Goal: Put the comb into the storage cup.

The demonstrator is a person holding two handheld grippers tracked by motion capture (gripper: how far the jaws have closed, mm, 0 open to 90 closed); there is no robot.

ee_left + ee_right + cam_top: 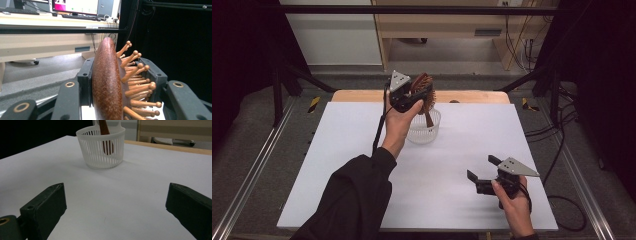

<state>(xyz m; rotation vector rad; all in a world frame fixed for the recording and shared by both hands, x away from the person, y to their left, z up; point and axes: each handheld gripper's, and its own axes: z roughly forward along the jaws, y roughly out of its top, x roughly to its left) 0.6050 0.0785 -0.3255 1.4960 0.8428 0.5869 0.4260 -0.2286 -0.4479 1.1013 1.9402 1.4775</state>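
Note:
A brown wooden hairbrush (426,94) with round-tipped wooden pins stands upright over a white slotted basket (424,127), its handle (105,135) down inside the basket. My left gripper (409,95) is shut on the brush head (107,82), one jaw on the smooth back, the other among the pins. My right gripper (481,168) rests low over the white table (362,150) near its front right, jaws wide apart with nothing between them. In the right gripper view the basket (102,147) sits ahead on the table.
The table's wooden far edge (362,95) lies just behind the basket. Dark frame rails (257,155) run along both sides. A desk with a monitor (75,6) stands beyond the table.

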